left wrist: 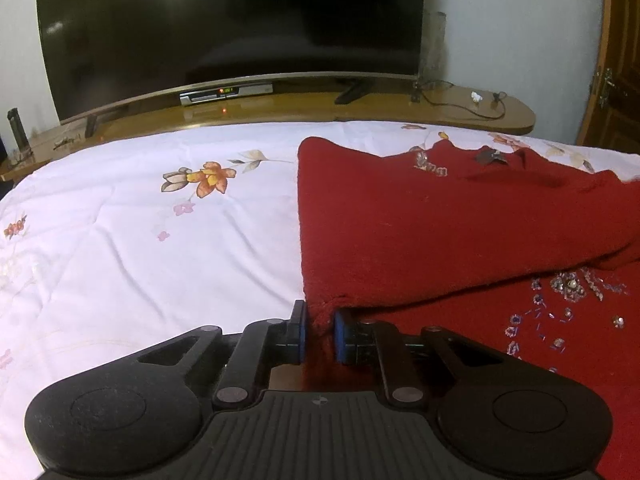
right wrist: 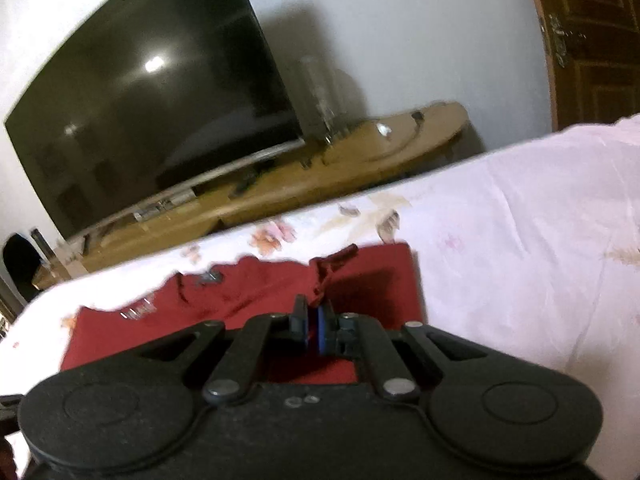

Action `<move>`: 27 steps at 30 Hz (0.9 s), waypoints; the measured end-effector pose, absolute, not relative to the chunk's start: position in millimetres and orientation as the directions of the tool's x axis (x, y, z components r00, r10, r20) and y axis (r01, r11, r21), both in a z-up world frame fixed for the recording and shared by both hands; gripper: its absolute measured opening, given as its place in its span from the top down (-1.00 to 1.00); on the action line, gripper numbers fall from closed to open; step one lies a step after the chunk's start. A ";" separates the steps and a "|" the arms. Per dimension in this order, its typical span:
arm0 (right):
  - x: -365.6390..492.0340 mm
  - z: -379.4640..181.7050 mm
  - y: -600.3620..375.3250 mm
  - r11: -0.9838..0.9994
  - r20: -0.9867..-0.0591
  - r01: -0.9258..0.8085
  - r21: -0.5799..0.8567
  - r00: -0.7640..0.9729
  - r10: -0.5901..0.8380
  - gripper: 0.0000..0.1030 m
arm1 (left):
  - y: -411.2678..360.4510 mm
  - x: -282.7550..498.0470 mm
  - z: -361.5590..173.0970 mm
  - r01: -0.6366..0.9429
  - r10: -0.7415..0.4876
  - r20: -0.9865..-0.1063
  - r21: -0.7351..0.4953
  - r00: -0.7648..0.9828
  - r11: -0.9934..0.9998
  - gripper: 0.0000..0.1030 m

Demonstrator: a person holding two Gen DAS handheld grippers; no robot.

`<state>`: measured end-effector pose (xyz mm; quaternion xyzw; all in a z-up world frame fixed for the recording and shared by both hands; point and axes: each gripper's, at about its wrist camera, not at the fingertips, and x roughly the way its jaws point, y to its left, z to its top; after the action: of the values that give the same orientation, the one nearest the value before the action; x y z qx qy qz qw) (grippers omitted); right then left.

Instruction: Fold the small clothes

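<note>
A red knit top (left wrist: 420, 224) with beaded decoration lies on the white floral bedsheet (left wrist: 160, 240), its left side folded over toward the right. My left gripper (left wrist: 320, 332) is shut on the folded left edge of the top, a bunch of red knit pinched between its blue pads. In the right wrist view the same red top (right wrist: 248, 300) lies below and ahead. My right gripper (right wrist: 313, 324) is shut on a lifted piece of the top's edge, held a little above the bed.
A large dark TV (left wrist: 228, 24) stands on a wooden shelf (left wrist: 304, 108) beyond the bed's far edge, with a set-top box (left wrist: 226, 94) and cables. A wooden door (left wrist: 616, 64) is at the right. White sheet stretches left of the top.
</note>
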<state>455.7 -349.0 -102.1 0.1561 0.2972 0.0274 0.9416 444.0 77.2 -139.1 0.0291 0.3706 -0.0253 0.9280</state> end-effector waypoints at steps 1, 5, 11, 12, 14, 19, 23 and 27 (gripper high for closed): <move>462.2 -111.2 -351.0 0.949 -0.577 0.069 0.308 0.807 0.128 0.89 | 76.9 443.7 -138.9 0.072 -0.024 -0.691 0.040 0.722 0.997 0.74; 465.7 -144.0 -358.1 0.941 -0.664 0.142 0.308 0.740 0.105 0.85 | 76.0 440.0 -133.8 0.127 -0.029 -0.706 0.087 0.708 0.988 0.62; 442.1 -110.3 -362.0 0.949 -0.548 0.076 0.305 0.829 0.110 0.35 | 105.4 408.7 -87.5 0.223 -0.137 -0.571 0.083 0.809 0.971 -0.72; 442.1 -106.3 -361.4 0.952 -0.533 0.052 0.302 0.837 0.123 0.35 | 107.1 414.6 -80.3 0.215 -0.155 -0.541 0.050 0.827 0.975 -0.71; 453.5 -104.6 -354.1 0.954 -0.530 0.017 0.299 0.835 0.151 0.38 | 102.7 437.8 -73.8 0.240 -0.228 -0.514 -0.046 0.827 0.970 -0.71; 484.3 -117.7 -319.9 0.969 -0.561 -0.053 0.240 0.807 0.184 0.44 | 72.6 505.7 -90.4 0.266 -0.324 -0.510 -0.187 0.797 0.946 -0.60; 499.5 -131.7 -315.5 0.987 -0.600 -0.022 0.161 0.791 0.116 0.43 | 67.4 545.5 -138.9 0.169 -0.212 -0.650 -0.129 0.729 0.977 -0.60; 503.8 -143.3 -327.8 0.991 -0.632 0.004 0.133 0.771 0.082 0.53 | 79.3 533.2 -136.1 0.155 -0.216 -0.606 -0.152 0.765 0.976 -0.60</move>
<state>503.8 -327.8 -143.3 0.0636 0.3378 0.0207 0.9388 533.2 79.3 -136.1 -0.0464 0.3279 -0.0989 0.9384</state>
